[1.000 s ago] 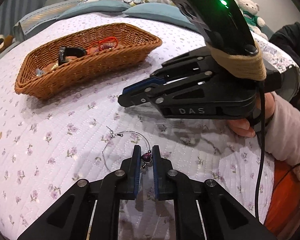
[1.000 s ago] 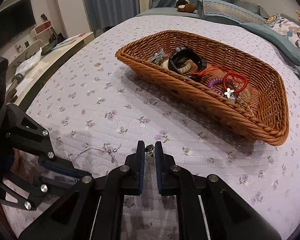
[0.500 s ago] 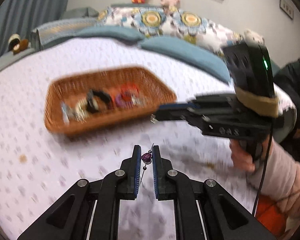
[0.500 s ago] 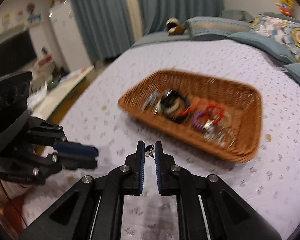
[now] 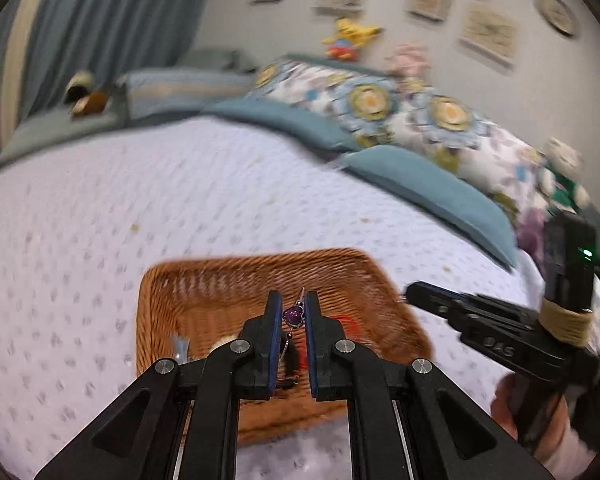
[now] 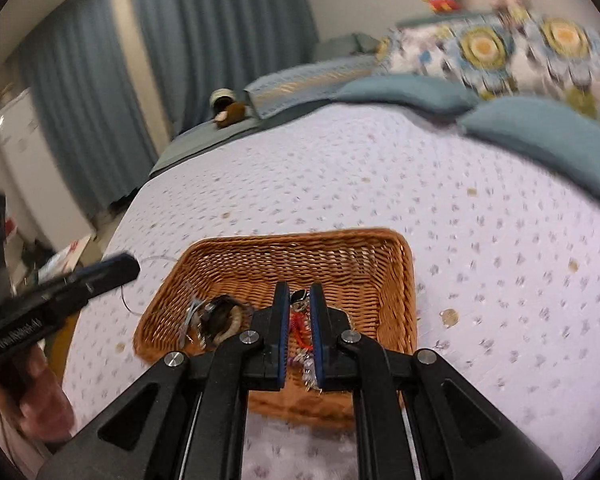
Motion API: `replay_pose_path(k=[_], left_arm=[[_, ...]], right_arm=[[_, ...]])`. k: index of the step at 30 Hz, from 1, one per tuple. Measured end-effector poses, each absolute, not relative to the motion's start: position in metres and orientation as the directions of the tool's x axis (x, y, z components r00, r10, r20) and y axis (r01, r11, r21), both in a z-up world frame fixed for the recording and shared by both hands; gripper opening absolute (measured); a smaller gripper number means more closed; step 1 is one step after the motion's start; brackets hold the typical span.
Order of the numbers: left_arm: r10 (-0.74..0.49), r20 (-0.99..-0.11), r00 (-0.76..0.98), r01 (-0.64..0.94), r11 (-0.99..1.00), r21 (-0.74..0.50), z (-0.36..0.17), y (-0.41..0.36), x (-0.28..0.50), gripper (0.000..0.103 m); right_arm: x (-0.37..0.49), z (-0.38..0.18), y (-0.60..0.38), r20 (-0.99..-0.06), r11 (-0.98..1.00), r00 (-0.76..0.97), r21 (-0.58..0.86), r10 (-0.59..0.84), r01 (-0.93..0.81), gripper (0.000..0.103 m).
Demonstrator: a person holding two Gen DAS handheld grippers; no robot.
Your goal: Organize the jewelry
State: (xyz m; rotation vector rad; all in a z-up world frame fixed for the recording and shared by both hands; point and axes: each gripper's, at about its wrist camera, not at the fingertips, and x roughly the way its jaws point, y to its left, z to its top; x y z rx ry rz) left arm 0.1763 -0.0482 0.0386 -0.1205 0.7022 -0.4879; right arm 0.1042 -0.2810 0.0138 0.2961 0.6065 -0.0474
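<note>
A brown wicker basket [image 5: 228, 280] [image 6: 340, 256] lies on the bed. My left gripper [image 5: 293, 312] is shut on a necklace by its purple heart pendant [image 5: 293, 316] and holds it above the basket. My right gripper [image 6: 300, 300] is shut on the necklace's small clasp end [image 6: 299, 295], also above the basket. The thin chain [image 6: 148, 264] trails from the left gripper [image 6: 116, 268], seen at the left of the right wrist view. The right gripper [image 5: 412, 292] shows at the right of the left wrist view. The basket holds a black bangle [image 6: 220, 316], red beads [image 6: 300, 326] and other pieces.
A lilac flowered quilt [image 5: 180, 184] covers the bed. Blue pillows [image 5: 428, 188] and flowered cushions [image 5: 420, 108] line the far side, with plush toys [image 5: 348, 40] behind. Blue curtains [image 6: 220, 24] and a white cabinet [image 6: 20, 140] stand beyond the bed's left edge.
Both grippers lifted the necklace off the quilt and carried it over the basket. The views tilted up and the basket now lies right under the fingertips.
</note>
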Motion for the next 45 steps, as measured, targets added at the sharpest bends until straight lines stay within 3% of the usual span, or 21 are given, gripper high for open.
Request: replay_pose_path(k=[7,14,15,16,17,18,19,22,28,30,33,38,45], left_arm=[[-0.481,-0.602,0.637,0.313,0.875,-0.369,-0.012,-0.037,0.194,0.011],[-0.484,-0.616,0.622,0.300,0.874,-0.383,-0.023,-0.037,0.198,0.012],[-0.485,-0.617,0.620,0.300,0.873,-0.385,-0.022,-0.037,0.197,0.016],[-0.507,-0.609,0.609,0.312,0.860,-0.404,-0.021,-0.036,0.197,0.030],[-0.530,-0.598,0.601,0.325,0.846,-0.424,-0.020,-0.035,0.196,0.053],[-0.558,-0.571,0.602,0.336,0.826,-0.453,-0.016,-0.031,0.193,0.062],[-0.569,-0.546,0.615,0.340,0.816,-0.467,-0.012,-0.028,0.190,0.068],[-0.544,-0.521,0.658,0.341,0.832,-0.438,0.005,-0.021,0.180,0.068],[-0.353,-0.560,0.750,0.270,0.936,-0.228,0.051,-0.022,0.140,0.068],[-0.263,-0.572,0.777,0.213,0.965,-0.154,0.063,-0.021,0.118,0.068],[-0.226,-0.586,0.778,0.186,0.974,-0.129,0.063,-0.015,0.082,0.070],[-0.143,-0.572,0.807,0.119,0.990,-0.079,0.031,-0.004,0.026,0.070],[-0.162,-0.569,0.806,0.101,0.985,-0.138,0.004,0.003,0.033,0.070]], right_arm=[[0.118,-0.011,-0.289,-0.615,0.956,0.789,0.233,0.003,0.177,0.012],[0.130,-0.024,-0.281,-0.652,0.962,0.757,0.181,-0.039,0.205,0.013],[0.131,-0.024,-0.280,-0.655,0.963,0.754,0.172,-0.045,0.207,0.019],[0.131,-0.024,-0.281,-0.657,0.963,0.752,0.170,-0.047,0.209,0.026],[0.130,-0.023,-0.280,-0.656,0.962,0.753,0.169,-0.053,0.216,0.044],[0.128,-0.021,-0.280,-0.647,0.961,0.759,0.165,-0.066,0.224,0.053],[0.123,-0.017,-0.278,-0.632,0.961,0.770,0.148,-0.091,0.235,0.054],[0.113,-0.006,-0.272,-0.608,0.967,0.784,0.105,-0.123,0.233,0.057],[0.068,0.033,-0.248,-0.556,0.972,0.823,0.105,-0.118,0.210,0.058],[0.046,0.043,-0.237,-0.537,0.971,0.835,0.108,-0.124,0.214,0.068],[0.006,0.049,-0.213,-0.477,0.972,0.862,0.060,-0.172,0.227,0.078],[-0.035,0.037,-0.191,-0.392,0.958,0.877,-0.043,-0.278,0.284,0.085],[-0.021,0.021,-0.199,-0.441,0.953,0.852,-0.023,-0.281,0.302,0.086]])
